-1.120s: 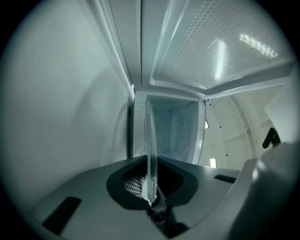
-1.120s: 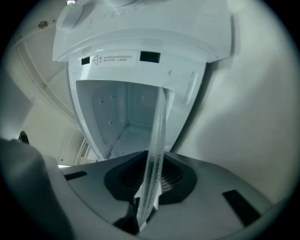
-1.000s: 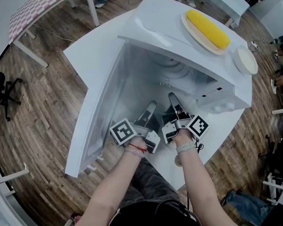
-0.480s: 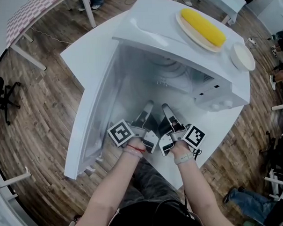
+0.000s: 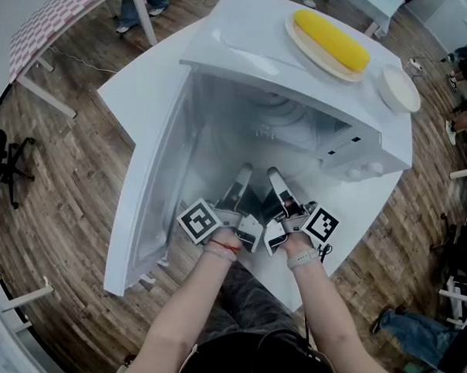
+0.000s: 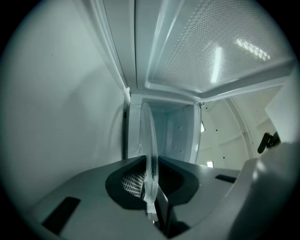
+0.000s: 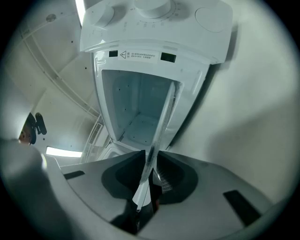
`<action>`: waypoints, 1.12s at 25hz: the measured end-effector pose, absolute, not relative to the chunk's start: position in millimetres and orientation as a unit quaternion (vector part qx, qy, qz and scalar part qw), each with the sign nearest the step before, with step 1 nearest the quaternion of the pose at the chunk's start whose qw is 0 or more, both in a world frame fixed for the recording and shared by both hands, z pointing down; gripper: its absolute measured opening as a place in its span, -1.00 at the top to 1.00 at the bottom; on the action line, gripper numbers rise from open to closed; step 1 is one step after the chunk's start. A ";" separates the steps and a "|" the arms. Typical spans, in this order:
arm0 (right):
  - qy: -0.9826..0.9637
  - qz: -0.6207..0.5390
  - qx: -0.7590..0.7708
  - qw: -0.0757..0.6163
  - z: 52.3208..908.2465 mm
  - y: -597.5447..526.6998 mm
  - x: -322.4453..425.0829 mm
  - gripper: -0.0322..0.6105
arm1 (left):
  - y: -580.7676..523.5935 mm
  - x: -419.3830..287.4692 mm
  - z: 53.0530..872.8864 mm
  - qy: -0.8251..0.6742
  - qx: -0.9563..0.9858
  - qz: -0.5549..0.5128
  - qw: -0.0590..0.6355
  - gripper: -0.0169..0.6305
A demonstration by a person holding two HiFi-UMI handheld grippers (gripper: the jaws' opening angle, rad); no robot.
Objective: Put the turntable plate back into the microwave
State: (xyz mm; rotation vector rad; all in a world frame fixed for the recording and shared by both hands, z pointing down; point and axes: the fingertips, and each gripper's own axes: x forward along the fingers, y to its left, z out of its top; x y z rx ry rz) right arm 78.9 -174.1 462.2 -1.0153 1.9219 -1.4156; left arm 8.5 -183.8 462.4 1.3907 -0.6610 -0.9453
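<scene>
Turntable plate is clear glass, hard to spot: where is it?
Gripper views: the turntable plate is clamped edge-on in the left gripper and right gripper, at the mouth of the open microwave.

A white bench (image 5: 145, 79) with angular edges stands on a wooden plank floor (image 5: 64, 197). The only thing resting directly on it is the white microwave (image 5: 258, 45), which takes up most of its top, leaving bare strips to the left of the microwave and at its front right. The microwave's door (image 5: 153, 205) hangs wide open to the left of the cavity and reaches out past the bench's edge over the floor. On the floor well to the left of the microwave stands a black wheeled base (image 5: 2, 161). Behind and left of the microwave are the white legs of a second table (image 5: 45, 24) with a chequered top.
</scene>
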 end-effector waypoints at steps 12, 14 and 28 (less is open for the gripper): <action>0.724 -0.511 -0.375 0.273 456.2 -182.5 81.5 0.61 | -192.0 10.2 458.2 -0.295 0.611 -0.410 0.610 0.79; 0.724 -0.511 -0.374 0.274 456.8 -186.8 81.3 0.61 | -195.7 10.4 459.1 -0.295 0.608 -0.409 0.613 0.78; 0.706 -0.523 -0.386 0.283 464.8 -202.3 89.2 0.62 | -212.8 19.3 462.9 -0.306 0.656 -0.356 0.591 0.78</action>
